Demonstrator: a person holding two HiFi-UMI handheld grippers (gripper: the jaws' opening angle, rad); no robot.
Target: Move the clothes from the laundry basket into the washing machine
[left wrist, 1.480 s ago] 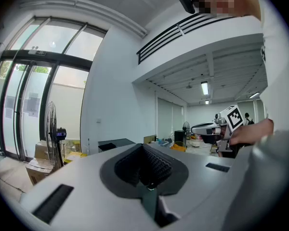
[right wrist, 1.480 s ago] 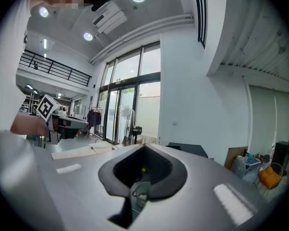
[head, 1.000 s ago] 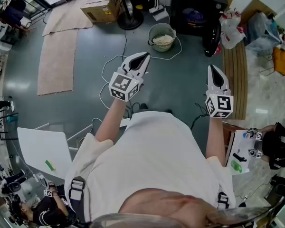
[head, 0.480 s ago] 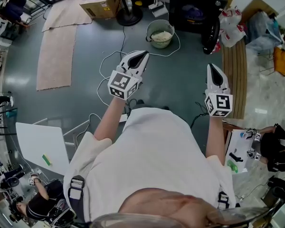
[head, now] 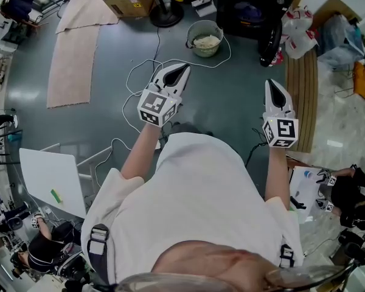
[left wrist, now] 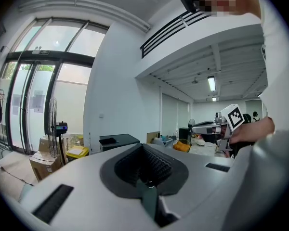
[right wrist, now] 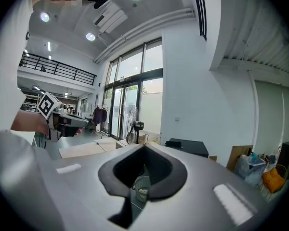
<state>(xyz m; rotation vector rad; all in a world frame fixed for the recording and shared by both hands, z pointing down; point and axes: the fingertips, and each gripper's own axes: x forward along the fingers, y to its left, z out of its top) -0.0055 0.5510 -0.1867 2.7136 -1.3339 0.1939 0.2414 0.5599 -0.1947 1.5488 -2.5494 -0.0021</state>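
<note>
Two things sit higher in the head view than a second ago: the black washing machine (head: 253,6) and the laundry basket (head: 205,52) on the floor before it, with pale clothes (head: 207,41) inside. The left gripper (head: 185,68) and right gripper (head: 274,84) are held out near level and well apart, each with its jaws pressed together on nothing.

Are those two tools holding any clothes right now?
No, nothing is held. The left tool and the right tool are both shut, with nothing between their jaws.
</note>
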